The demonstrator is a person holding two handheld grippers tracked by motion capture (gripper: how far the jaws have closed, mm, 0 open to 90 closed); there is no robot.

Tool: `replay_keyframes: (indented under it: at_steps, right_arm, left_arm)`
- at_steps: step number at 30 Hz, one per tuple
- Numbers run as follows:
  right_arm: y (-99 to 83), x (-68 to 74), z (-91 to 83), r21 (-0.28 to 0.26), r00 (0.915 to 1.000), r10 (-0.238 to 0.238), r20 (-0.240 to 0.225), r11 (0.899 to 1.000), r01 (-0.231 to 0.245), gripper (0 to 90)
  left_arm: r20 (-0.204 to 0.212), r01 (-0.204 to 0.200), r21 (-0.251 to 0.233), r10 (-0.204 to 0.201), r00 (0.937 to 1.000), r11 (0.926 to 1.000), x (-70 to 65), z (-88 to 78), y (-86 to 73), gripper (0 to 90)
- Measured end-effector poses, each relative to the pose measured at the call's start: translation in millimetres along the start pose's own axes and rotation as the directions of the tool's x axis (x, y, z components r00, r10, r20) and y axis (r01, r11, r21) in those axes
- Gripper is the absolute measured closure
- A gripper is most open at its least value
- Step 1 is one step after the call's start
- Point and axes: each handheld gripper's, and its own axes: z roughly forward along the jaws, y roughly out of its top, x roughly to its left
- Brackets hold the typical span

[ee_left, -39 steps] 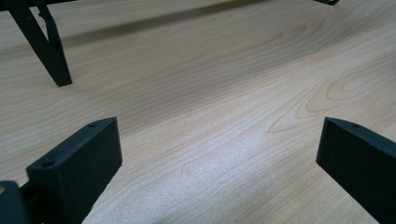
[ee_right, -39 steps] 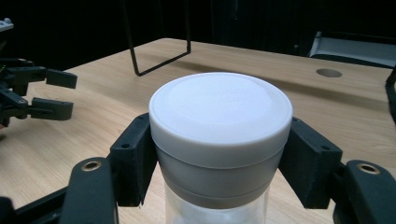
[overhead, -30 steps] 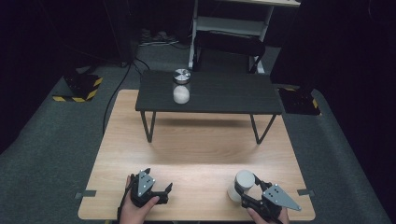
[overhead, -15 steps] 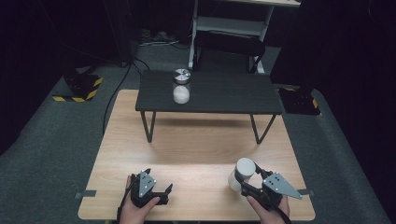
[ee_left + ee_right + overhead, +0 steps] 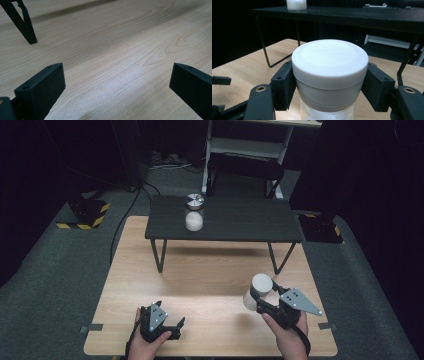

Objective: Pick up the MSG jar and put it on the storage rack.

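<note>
The right gripper [image 5: 256, 296] is clenched on a white-lidded jar [image 5: 329, 75], its jaws pressing the grey collar just under the lid, at about 4 o'clock on the wooden table [image 5: 210, 285]. The jar looks slightly tilted, though whether its base touches the wood is hard to tell. The left gripper [image 5: 172, 327] rests at 7 o'clock, jaws spread wide over bare wood. A second jar with a metal lid [image 5: 194, 212] stands at 11 o'clock on the black raised shelf [image 5: 240, 220]. This reads as a pick-up in hand; next would likely be a steady lift and carry toward 12 o'clock, clearing the shelf's edge.
</note>
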Motion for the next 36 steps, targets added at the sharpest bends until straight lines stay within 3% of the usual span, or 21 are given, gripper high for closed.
replay_keyframes:
  at_steps: [24, 36]
  right_arm:
    - [44.3, -7.8, 29.4, -0.054, 0.999, 0.013, 0.042, 0.998, -0.011, 34.0]
    - [64.4, -12.0, 42.1, -0.08, 0.9984, 0.016, 0.054, 0.997, -0.012, 34.0]
  left_arm:
    - [0.007, 0.005, 0.0, -0.005, 1.0, 1.0, 2.0, -0.1, -0.2, 0.7]
    - [0.002, -0.013, 0.005, 0.013, 0.9999, 0.9999, -0.3, 0.2, 0.7, 0.7]
